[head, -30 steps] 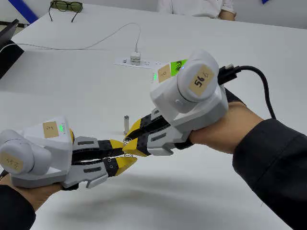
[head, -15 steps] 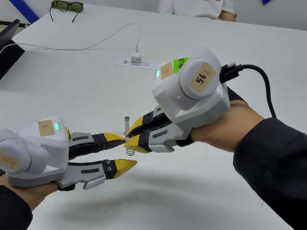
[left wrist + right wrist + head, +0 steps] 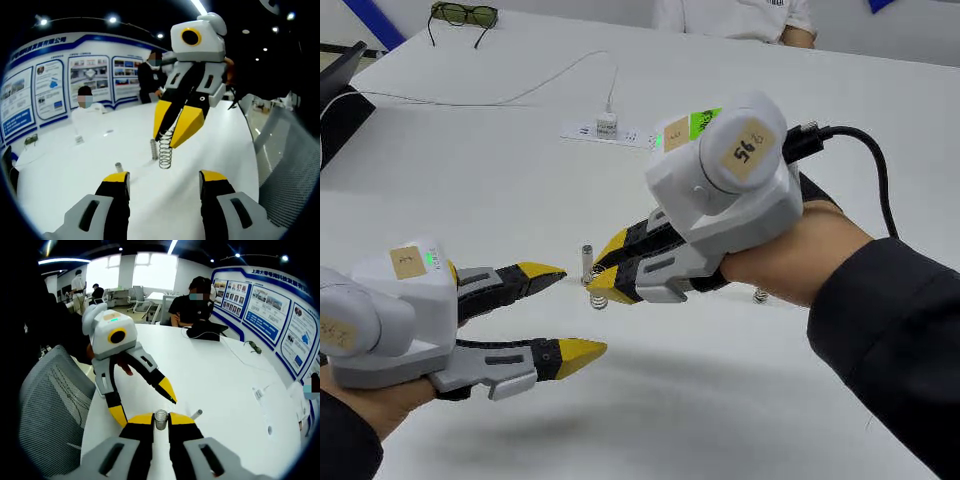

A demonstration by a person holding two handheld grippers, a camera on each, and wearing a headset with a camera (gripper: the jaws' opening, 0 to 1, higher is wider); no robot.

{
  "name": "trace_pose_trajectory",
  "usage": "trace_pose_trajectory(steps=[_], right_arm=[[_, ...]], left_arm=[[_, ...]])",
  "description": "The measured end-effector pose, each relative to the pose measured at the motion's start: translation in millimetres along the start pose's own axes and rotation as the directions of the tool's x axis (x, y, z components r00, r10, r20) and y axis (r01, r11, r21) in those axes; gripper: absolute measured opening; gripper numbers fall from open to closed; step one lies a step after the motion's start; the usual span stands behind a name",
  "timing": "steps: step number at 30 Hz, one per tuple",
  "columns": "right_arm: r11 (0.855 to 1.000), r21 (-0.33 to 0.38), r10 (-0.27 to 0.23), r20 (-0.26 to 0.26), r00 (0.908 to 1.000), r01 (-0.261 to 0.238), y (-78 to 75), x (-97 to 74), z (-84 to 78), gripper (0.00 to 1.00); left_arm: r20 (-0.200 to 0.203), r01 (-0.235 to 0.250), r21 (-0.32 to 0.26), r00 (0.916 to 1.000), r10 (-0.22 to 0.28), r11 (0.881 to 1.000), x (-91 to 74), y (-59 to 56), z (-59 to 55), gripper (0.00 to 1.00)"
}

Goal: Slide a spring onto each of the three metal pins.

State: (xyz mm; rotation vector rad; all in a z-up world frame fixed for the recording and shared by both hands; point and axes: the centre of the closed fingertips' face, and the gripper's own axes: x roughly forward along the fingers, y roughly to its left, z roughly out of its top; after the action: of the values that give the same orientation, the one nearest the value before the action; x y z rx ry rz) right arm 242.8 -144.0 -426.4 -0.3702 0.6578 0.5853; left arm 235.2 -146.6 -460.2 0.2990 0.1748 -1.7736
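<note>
A small coil spring (image 3: 597,298) hangs from the tips of my right gripper (image 3: 601,281), which is shut on its upper end. It hovers just right of an upright metal pin (image 3: 586,262) on the white table (image 3: 500,190). The left gripper view shows the spring (image 3: 165,151) beside that pin (image 3: 154,149), with a second pin (image 3: 118,166) further left. My left gripper (image 3: 582,310) is open, its jaws wide apart, a short way left of the spring. In the right gripper view the spring (image 3: 160,419) sits between the shut jaws, with the pin (image 3: 196,414) to its right.
A white power strip (image 3: 605,128) with a cable lies at the back of the table, and glasses (image 3: 463,14) lie at the far left corner. A small metal piece (image 3: 760,295) shows behind my right hand. A person (image 3: 730,14) sits at the far side.
My left gripper has opened, let go of the spring and drawn back to the left. The right gripper keeps the spring and has shifted slightly toward the pin.
</note>
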Motion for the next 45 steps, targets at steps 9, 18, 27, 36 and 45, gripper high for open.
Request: trace_pose_trajectory(steps=[9, 18, 27, 36, 45], right_arm=[[1.0, 0.019, -0.017, 0.003, 0.9998, 0.017, -9.1, 2.1, -1.5, 0.12], [0.996, 0.067, -0.068, 0.022, 0.9974, 0.066, -32.4, 5.6, 0.7, 0.12], [0.983, 0.135, -0.131, 0.04, 0.9906, 0.124, -57.1, 9.2, -1.8, 0.12], [0.968, 0.187, -0.179, 0.055, 0.9823, 0.166, -78.1, 16.9, -3.5, 0.12], [0.964, 0.208, -0.179, 0.056, 0.9822, 0.164, -87.1, 28.4, -2.5, 0.12]], left_arm=[[0.001, -0.023, -0.01, 0.9997, 0.023, 1.0, -2.7, 5.0, -1.3, 0.65], [-0.001, -0.034, -0.019, 0.9994, 0.034, 0.999, -4.9, 6.6, -4.9, 0.67], [0.0, -0.044, -0.029, 0.999, 0.044, 0.999, -6.0, 9.1, -5.9, 0.68], [-0.009, -0.045, -0.036, 0.999, 0.044, 0.998, -5.9, 8.1, -10.2, 0.69], [-0.013, -0.046, -0.043, 0.9989, 0.045, 0.998, -6.0, 7.8, -12.4, 0.69]])
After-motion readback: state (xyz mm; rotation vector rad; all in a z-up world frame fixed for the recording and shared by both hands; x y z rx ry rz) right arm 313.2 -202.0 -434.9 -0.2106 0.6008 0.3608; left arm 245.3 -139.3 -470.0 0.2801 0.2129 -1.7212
